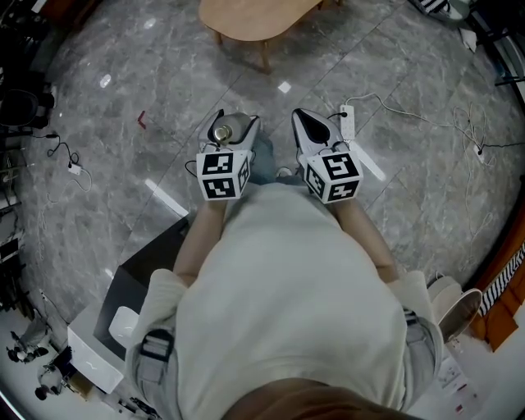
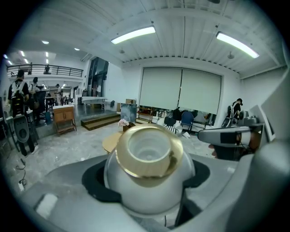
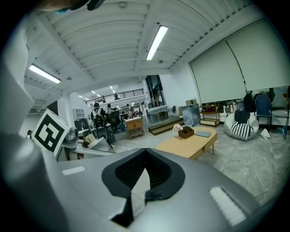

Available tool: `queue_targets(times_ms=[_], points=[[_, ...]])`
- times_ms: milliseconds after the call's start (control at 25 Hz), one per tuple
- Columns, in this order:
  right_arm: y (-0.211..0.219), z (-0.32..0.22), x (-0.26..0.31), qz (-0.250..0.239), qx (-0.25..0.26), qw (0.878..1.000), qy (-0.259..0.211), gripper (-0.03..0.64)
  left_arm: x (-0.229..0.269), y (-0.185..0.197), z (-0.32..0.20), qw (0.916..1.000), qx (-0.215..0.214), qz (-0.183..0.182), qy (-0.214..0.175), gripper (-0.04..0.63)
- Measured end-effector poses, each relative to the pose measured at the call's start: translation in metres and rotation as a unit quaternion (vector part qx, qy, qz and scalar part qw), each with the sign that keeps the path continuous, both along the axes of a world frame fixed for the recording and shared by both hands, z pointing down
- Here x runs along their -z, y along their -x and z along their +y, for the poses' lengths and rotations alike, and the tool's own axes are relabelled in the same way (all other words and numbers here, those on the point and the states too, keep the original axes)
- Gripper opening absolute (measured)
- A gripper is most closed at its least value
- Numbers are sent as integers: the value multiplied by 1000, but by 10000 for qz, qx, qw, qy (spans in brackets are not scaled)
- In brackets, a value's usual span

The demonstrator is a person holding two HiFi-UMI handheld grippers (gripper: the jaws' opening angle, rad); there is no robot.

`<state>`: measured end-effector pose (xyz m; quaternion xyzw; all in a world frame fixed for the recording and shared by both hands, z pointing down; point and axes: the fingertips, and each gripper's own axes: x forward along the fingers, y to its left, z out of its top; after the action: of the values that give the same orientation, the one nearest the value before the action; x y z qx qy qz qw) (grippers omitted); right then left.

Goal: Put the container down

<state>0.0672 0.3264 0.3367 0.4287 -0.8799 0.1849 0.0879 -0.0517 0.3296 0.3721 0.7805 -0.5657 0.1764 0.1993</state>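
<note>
The container (image 2: 149,181) is a round white jar with a wide gold rim, its open mouth facing away from me. My left gripper (image 1: 233,131) is shut on it, the dark pads pressing on both sides of its body. In the head view the container (image 1: 221,131) is held in the air above the grey stone floor, in front of the person's chest. My right gripper (image 1: 308,128) hovers beside it to the right, shut with nothing between its jaws. In the right gripper view the two dark pads (image 3: 129,170) meet at a narrow slit.
A low oval wooden table (image 1: 254,18) stands ahead on the marble floor; the wooden table (image 3: 190,142) carries a small box with flowers. A power strip (image 1: 347,120) and cables lie on the floor to the right. A dark case (image 1: 139,283) lies behind at the left.
</note>
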Motion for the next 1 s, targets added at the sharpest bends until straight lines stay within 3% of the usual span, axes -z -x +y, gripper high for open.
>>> queue_targets(times_ms=[320, 1000], points=[[6, -44, -9, 141, -37, 9999, 26, 2, -6, 7, -49, 10000, -27, 80, 8, 345], [51, -198, -1, 83, -151, 9997, 175, 2, -10, 48, -204, 9994, -272, 137, 185, 345]])
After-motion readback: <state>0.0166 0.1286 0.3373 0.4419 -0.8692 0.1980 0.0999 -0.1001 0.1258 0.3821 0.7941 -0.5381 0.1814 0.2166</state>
